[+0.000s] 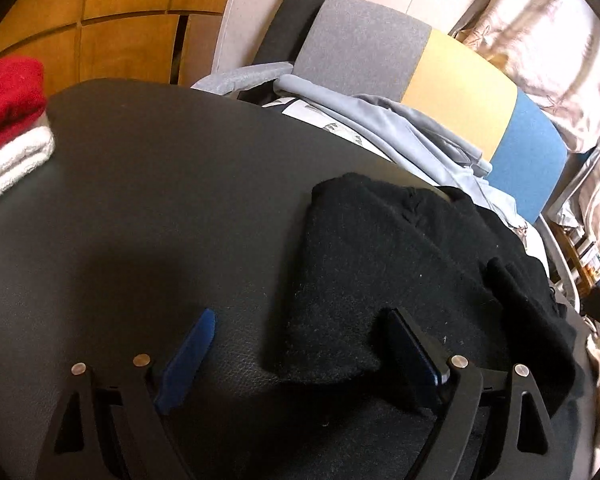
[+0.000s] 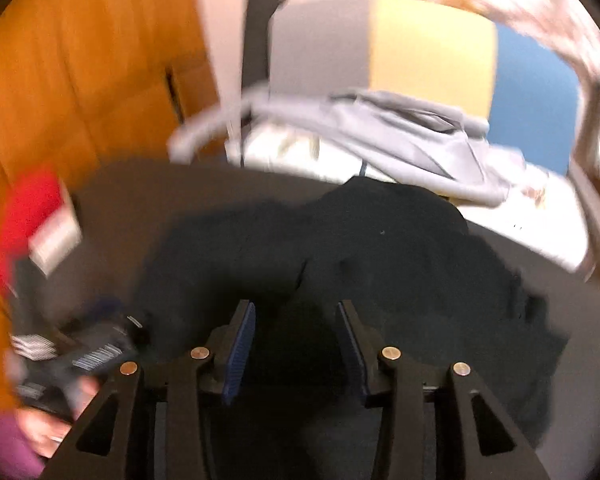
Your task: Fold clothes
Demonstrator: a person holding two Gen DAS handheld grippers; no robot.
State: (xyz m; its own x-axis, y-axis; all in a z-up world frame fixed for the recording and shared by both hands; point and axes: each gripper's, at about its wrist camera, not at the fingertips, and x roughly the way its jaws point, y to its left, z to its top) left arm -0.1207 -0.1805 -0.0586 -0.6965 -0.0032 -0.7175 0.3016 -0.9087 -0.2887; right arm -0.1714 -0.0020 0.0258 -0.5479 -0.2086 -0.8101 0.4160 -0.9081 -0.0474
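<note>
A black knit garment [image 1: 400, 256] lies on the dark table [image 1: 148, 184], partly folded, its right side reaching the table's edge. My left gripper [image 1: 300, 344] is open low over the garment's near left corner; its right finger rests on the cloth, its left finger over bare table. In the blurred right wrist view the same black garment [image 2: 340, 248] spreads across the table [image 2: 112, 200]. My right gripper [image 2: 296, 340] is open above the garment's near edge, with nothing between its fingers.
A folded red cloth [image 1: 8, 96] on a white towel [image 1: 12, 160] sits at the table's left. A chair [image 1: 440, 80] with grey, yellow and blue panels holds light grey clothes [image 1: 400, 128] behind the table. Wooden cabinets [image 1: 120, 16] stand behind left.
</note>
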